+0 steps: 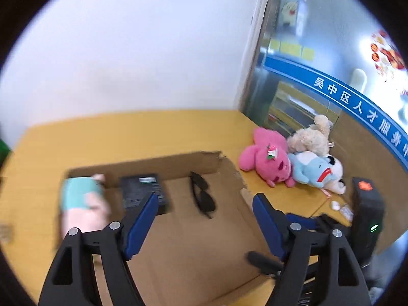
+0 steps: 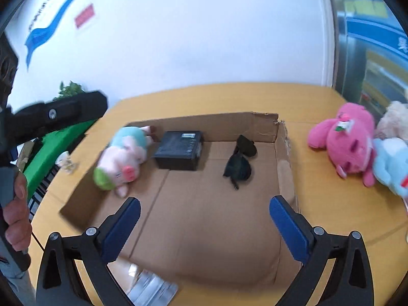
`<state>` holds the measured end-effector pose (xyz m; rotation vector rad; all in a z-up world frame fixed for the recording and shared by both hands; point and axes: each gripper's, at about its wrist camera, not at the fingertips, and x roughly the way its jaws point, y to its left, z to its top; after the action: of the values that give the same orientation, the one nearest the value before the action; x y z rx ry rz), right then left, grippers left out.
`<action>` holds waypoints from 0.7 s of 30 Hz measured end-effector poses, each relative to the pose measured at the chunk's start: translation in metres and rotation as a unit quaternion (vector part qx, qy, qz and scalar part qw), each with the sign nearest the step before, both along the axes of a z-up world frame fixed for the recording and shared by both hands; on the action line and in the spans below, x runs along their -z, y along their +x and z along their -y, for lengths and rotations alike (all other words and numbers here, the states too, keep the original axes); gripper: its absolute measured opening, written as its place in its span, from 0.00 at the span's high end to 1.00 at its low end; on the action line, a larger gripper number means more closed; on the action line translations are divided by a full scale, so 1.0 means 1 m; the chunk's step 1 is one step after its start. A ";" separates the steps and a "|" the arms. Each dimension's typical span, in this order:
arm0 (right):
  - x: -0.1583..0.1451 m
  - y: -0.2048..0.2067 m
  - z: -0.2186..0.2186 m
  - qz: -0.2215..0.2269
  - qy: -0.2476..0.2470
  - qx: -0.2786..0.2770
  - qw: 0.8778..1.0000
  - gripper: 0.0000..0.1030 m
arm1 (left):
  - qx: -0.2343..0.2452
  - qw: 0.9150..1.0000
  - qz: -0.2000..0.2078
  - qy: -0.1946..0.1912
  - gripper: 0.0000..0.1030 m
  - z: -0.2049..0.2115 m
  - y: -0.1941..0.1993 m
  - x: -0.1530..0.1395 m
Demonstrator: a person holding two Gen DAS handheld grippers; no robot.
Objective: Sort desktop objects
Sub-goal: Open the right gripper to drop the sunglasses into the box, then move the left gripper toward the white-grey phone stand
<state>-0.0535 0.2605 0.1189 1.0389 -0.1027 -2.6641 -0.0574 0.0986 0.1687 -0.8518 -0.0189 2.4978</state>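
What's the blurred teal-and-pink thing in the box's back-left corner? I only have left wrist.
Observer: A pig plush in a teal top and green cap, lying on its side inside the cardboard box.
Operator: Anything left of the box? My view cuts off there.
Observer: A small clear item sits on the table, next to a green surface.
Operator: Right gripper state? I see only its body.
Observer: The right gripper is open and empty, over the near part of the box.
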 end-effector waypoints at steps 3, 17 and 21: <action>-0.015 0.047 0.012 -0.034 0.025 0.010 0.999 0.00 | -0.009 0.999 -0.042 -0.011 0.25 0.020 0.052 -0.002; -0.011 0.138 0.031 -0.057 0.041 0.020 0.997 0.00 | -0.040 0.998 -0.041 -0.013 0.24 0.046 0.151 0.038; -0.003 0.145 0.036 -0.046 0.044 0.009 0.998 0.00 | -0.044 0.998 -0.038 -0.010 0.24 0.049 0.160 0.044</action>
<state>0.0920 0.2249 0.1220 0.9442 0.0236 -2.7499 0.1022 0.0496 0.1247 -0.7787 -0.0066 2.6152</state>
